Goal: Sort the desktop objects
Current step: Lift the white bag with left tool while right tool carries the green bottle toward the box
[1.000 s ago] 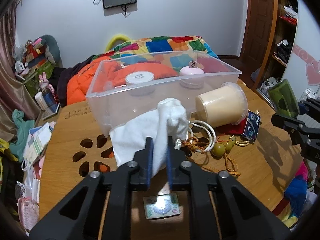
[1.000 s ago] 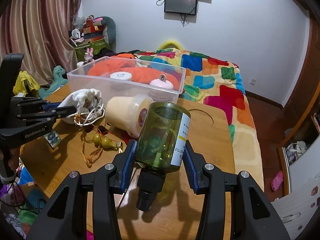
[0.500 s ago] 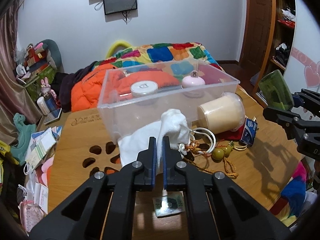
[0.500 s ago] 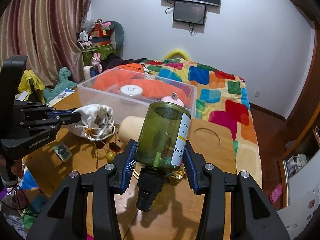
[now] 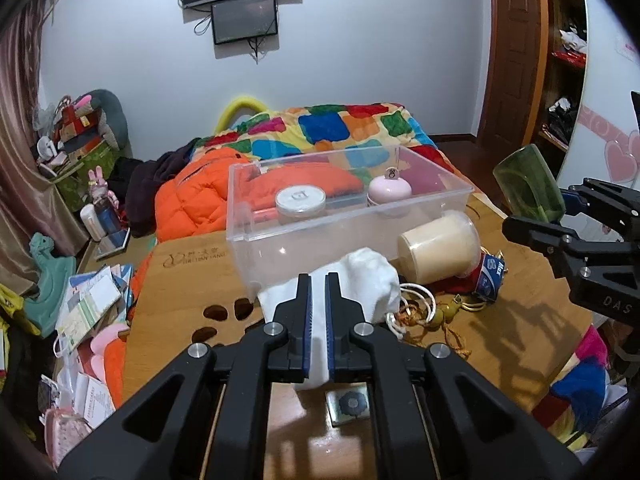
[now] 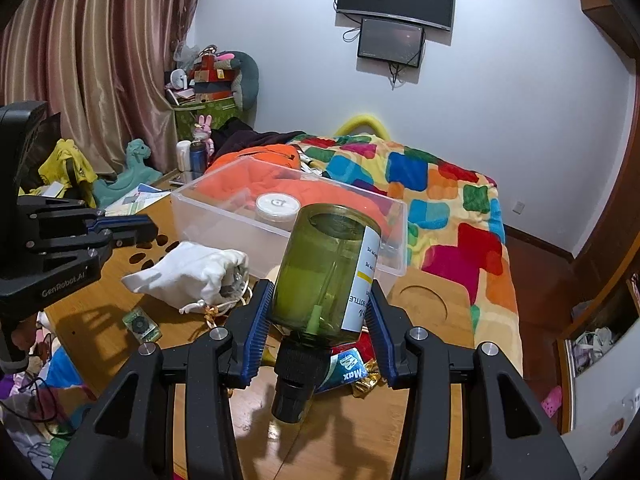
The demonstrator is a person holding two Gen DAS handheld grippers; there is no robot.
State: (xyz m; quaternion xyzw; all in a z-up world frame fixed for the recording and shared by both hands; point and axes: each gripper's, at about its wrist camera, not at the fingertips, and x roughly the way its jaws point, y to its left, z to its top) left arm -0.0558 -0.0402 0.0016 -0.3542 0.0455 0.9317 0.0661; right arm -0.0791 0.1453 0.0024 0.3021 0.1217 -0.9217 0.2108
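The left claw (image 5: 316, 300) is pressed together, and the two views disagree on what it grips. From the left wrist, white cloth of the pouch (image 5: 362, 280) fills the narrow slit between its blue pads, so it looks pinched. From the right wrist the same claw (image 6: 138, 229) hangs above and beside the pouch (image 6: 192, 272), its tips apart from the cloth; the pouch lies on the counter (image 6: 424, 432) with its drawstring mouth facing the bin (image 6: 224, 216). I cannot tell that it holds anything.

The right claw (image 6: 320, 312) pinches a green bottle (image 6: 324, 272) upside down, black cap toward the camera, white label on its right side. The left wrist view catches only the bottle's base (image 5: 524, 186) at the frame's right edge, above the right claw (image 5: 536, 228).

Only the left wrist view shows the cream jar (image 5: 440, 248) on its side before the bin (image 5: 260, 240), the beads and cord (image 5: 436, 314) next to it, and the pink jar (image 5: 390, 192) in the bin. Both show the white lid (image 5: 300, 200) in the bin, the blue box (image 5: 490, 274) and a small card (image 5: 351, 402) on the counter (image 5: 520, 320).
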